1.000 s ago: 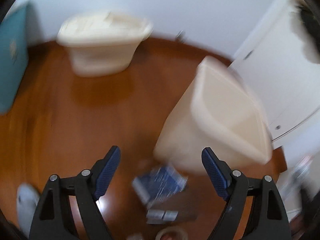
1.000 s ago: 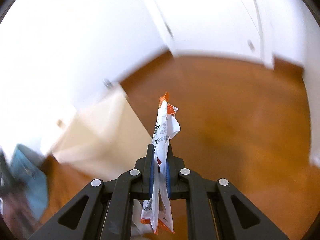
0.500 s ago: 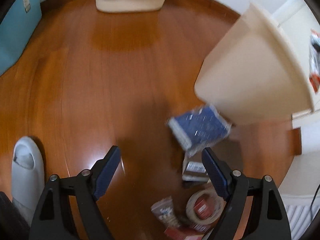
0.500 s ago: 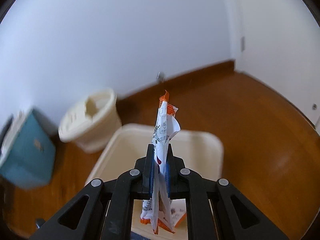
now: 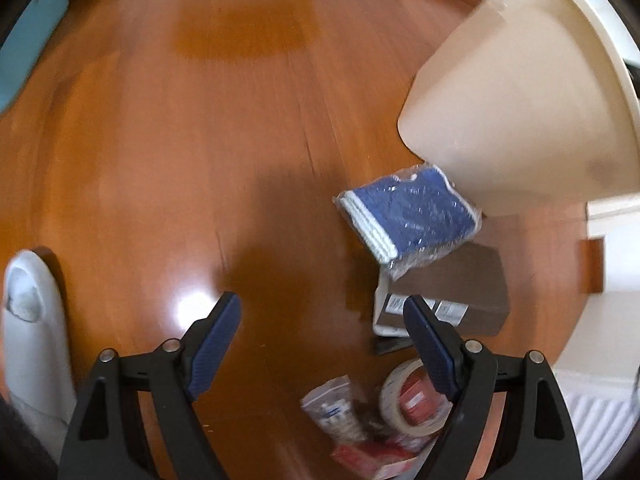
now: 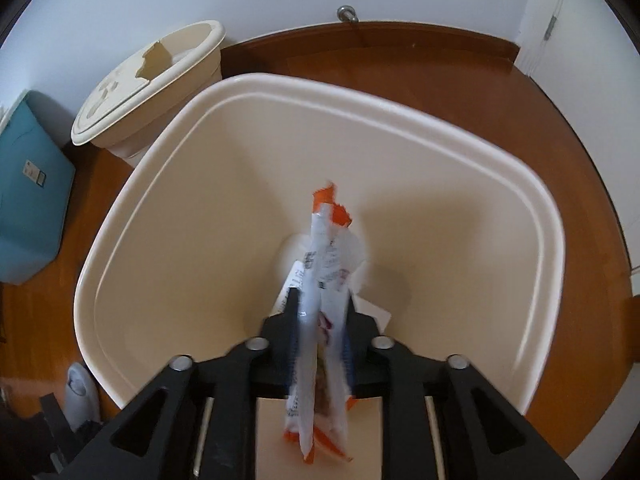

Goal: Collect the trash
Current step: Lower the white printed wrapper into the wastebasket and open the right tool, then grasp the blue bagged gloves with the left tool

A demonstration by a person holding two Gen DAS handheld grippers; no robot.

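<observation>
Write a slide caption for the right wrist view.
Right gripper poised over the open cream bin, orange-and-white wrapper between its fingers.

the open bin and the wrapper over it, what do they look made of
Open bin: likely moulded plastic, cream, smooth with a soft sheen; its rounded, stepped rim suggests that.
Wrapper: thin printed plastic film, probably white and orange, with a jagged torn top edge; it stands crumpled between the right gripper's jaws. It is blurred, so foil lining cannot be ruled out.
</observation>
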